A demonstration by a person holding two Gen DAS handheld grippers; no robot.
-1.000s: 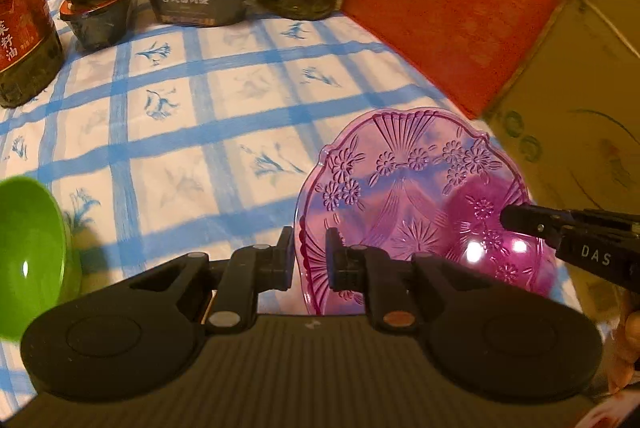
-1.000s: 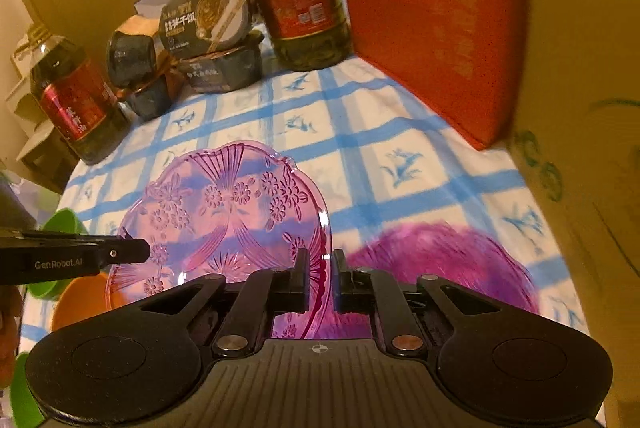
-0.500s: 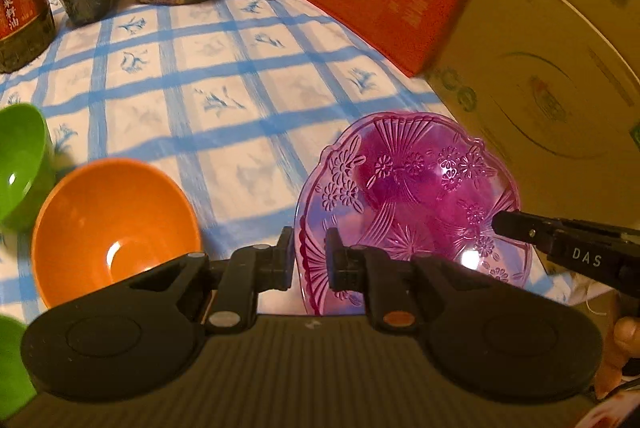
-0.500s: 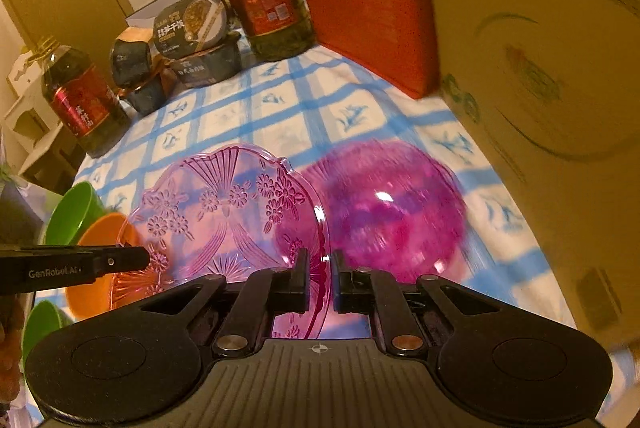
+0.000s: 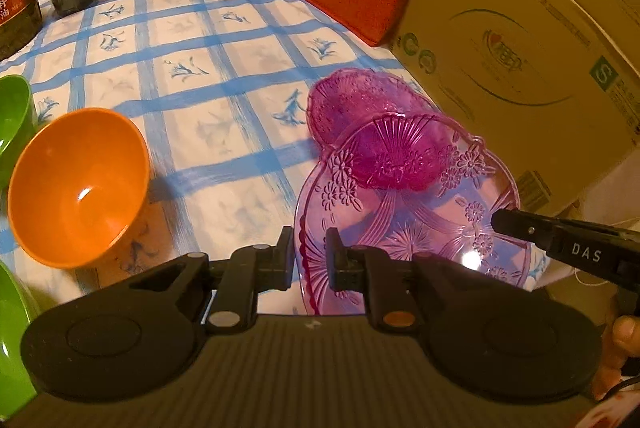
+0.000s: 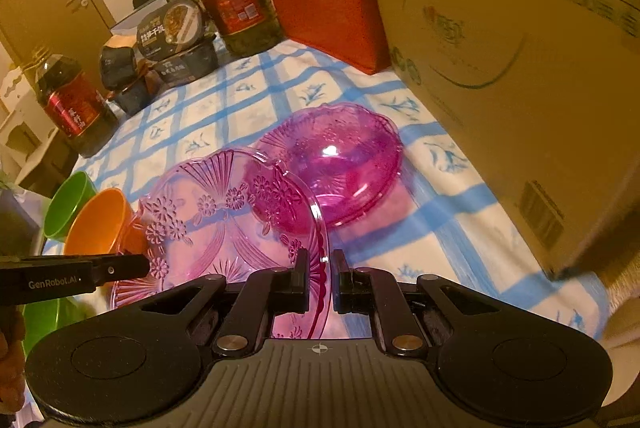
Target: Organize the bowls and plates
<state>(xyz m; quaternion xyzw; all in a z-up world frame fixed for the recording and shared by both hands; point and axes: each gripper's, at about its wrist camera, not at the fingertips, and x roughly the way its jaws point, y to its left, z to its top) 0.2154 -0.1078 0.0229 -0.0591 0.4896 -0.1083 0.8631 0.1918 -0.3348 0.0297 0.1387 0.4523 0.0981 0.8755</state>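
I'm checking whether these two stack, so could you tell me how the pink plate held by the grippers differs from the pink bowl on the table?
The pink plate is shallow and pale, with moulded flowers and fan ribs; the pink bowl is deep and a stronger magenta. The plate is held off the cloth, tilted, its rim pinched by the left gripper and right gripper; the bowl rests on the checked tablecloth. Both are translucent with scalloped rims.

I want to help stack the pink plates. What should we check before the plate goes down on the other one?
1. Left gripper pinches the pink plate rim: ok.
2. Right gripper pinches the opposite rim: ok.
3. Second pink plate lies flat on the tablecloth: ok.
4. Held plate centred over it: not ok, only overlaps its near edge.
5. Orange bowl out of the way: ok.
6. Cardboard box clearance: cannot tell.
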